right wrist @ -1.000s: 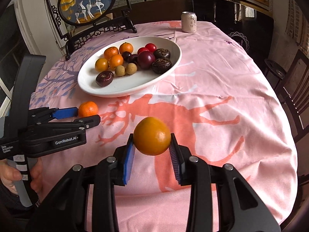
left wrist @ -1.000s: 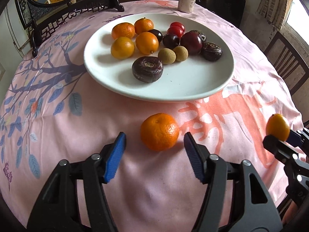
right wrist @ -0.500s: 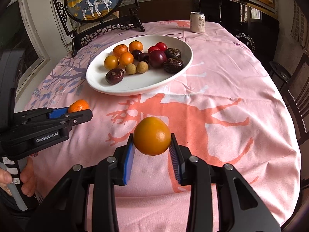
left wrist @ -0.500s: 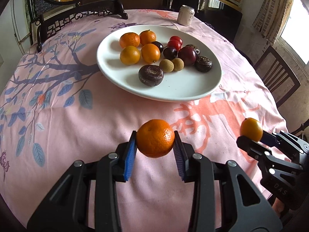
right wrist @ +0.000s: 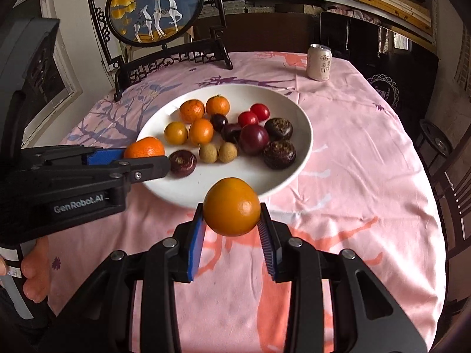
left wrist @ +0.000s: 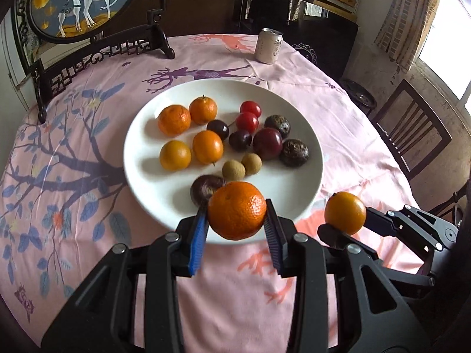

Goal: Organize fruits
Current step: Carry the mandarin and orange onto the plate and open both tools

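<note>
Fruits fill the white plate on the pink tablecloth: four small oranges on its left side, two red cherry tomatoes at the back, dark plums in the middle, two tan longans toward the front, and dark round fruits on the right and at the near edge.

The left gripper is clamped on a mandarin, its blue pads pressing both flanks of the fruit. A second ago that mandarin lay on the cloth between wide-spread pads; half a second ago it was already pinched and lifted. Now it is held over the plate's near rim, partly covering the dark fruit there, and the plate looks closer in the left wrist view than before.

The right gripper grips a smooth orange, as it did in both earlier frames. It has moved forward too: the orange now sits just short of the plate's near rim in the right wrist view, where earlier it was over open cloth well back from it. In the left wrist view that orange appears to the right of the mandarin, beside the plate's edge.

A drink can stands at the far end of the table, and a framed deer screen stands behind the plate, both unchanged.
</note>
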A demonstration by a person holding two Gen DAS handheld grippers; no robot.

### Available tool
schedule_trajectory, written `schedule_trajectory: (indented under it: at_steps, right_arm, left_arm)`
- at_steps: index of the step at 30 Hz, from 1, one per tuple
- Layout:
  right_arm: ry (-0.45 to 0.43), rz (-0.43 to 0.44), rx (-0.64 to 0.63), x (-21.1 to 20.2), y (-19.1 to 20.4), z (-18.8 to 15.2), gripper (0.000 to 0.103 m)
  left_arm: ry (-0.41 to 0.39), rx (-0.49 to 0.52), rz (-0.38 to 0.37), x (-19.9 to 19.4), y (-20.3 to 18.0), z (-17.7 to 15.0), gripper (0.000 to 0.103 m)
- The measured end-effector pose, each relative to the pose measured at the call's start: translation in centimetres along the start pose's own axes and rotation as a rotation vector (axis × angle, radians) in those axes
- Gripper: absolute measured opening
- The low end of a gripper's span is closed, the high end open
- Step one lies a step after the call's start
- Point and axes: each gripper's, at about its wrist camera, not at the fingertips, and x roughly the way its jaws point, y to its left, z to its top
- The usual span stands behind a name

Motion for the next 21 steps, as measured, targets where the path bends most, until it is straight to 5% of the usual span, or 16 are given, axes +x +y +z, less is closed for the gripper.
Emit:
schedule_trajectory:
  at_steps: [6,21]
  right_arm:
    - [0.046,-0.017,-0.024,3.9,-0.9,2.7,0.035]
    - [0.09,-0.018,-0.027,6.6,-0.9,3.3,0.036]
  left_arm:
    - [0.042,-0.053,0.03,3.7,0.9,2.8,0.037]
    - [0.079,-0.093,0.055,5.7,3.2,3.0,0.038]
